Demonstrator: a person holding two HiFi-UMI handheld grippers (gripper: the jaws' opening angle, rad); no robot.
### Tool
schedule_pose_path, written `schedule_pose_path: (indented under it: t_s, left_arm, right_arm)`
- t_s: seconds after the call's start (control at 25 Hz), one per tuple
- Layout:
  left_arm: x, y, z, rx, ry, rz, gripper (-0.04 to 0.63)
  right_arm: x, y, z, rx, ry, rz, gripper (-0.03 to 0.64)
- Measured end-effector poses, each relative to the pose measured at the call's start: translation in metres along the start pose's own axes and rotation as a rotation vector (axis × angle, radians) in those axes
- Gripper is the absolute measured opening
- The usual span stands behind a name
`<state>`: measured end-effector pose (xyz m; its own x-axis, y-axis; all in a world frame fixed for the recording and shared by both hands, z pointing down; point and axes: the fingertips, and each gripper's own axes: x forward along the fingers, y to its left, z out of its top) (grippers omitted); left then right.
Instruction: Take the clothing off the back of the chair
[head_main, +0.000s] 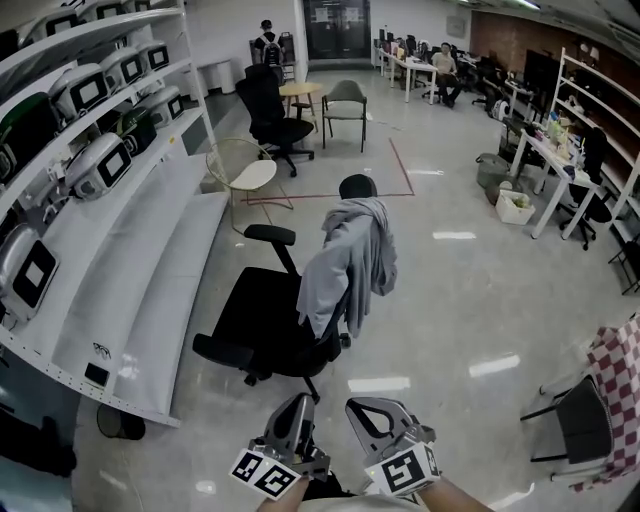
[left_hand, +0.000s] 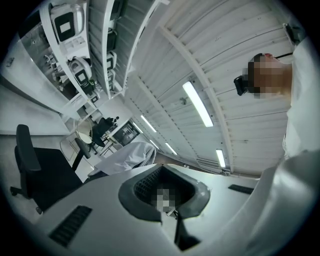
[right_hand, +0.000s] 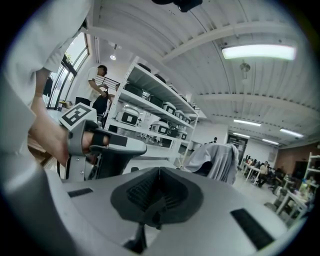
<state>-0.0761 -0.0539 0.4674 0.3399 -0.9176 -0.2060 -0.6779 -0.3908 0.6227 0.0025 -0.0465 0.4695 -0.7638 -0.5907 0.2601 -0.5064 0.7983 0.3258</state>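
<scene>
A grey garment hangs over the back of a black office chair in the middle of the floor, covering the backrest below the headrest. At the bottom of the head view my left gripper and right gripper sit side by side, well short of the chair, both shut with nothing in them. In the left gripper view the garment shows beyond the closed left gripper. The right gripper view has the garment ahead of the closed right gripper, with the left gripper beside it.
White shelving with several grey devices runs along the left. A wire-frame chair, another black office chair and a grey chair stand behind. A chair with a chequered cloth is at the right. Desks with people fill the far right.
</scene>
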Motion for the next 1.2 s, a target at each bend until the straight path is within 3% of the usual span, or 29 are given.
schedule_pose_path:
  t_s: [0.72,0.96,1.2]
  left_arm:
    - [0.056,0.073,0.046,-0.071,0.028,-0.115,0.008]
    - [0.064,0.079,0.043,-0.097,0.036,-0.129,0.008]
    - [0.071,0.087,0.046,-0.088,0.027,-0.107,0.008]
  right_arm:
    - [0.087,-0.017,0.021,-0.016,0.069,-0.089,0.017]
    - [0.091,-0.019,0.013,-0.003,0.107,-0.095,0.017]
    - [0.100,-0.031,0.020,0.001,0.081,-0.088,0.017]
